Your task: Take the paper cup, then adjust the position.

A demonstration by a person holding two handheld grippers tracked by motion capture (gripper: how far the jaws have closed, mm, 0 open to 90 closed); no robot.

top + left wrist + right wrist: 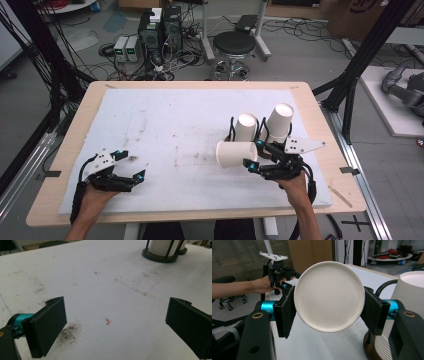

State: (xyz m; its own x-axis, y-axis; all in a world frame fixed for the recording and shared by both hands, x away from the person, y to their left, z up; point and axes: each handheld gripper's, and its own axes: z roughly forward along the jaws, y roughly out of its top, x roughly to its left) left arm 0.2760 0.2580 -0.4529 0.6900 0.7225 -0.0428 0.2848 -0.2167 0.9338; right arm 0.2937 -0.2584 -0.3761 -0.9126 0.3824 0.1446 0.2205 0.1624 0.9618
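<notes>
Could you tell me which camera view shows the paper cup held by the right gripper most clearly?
The right gripper view: the paper cup is seen base-on, large, clamped between the right gripper's black pads. The high view shows the cup small, lying sideways in that gripper. The left gripper view looks over the white mat instead.

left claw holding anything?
No. The left claw stands wide open over the bare white mat, nothing between its jaws.

Open black jaws low at left and right, nothing between. White mat (100, 285) beneath, smudged, with a small red scrap (108, 321) near. Cup stack in a dark holder (161, 251) far right.
</notes>
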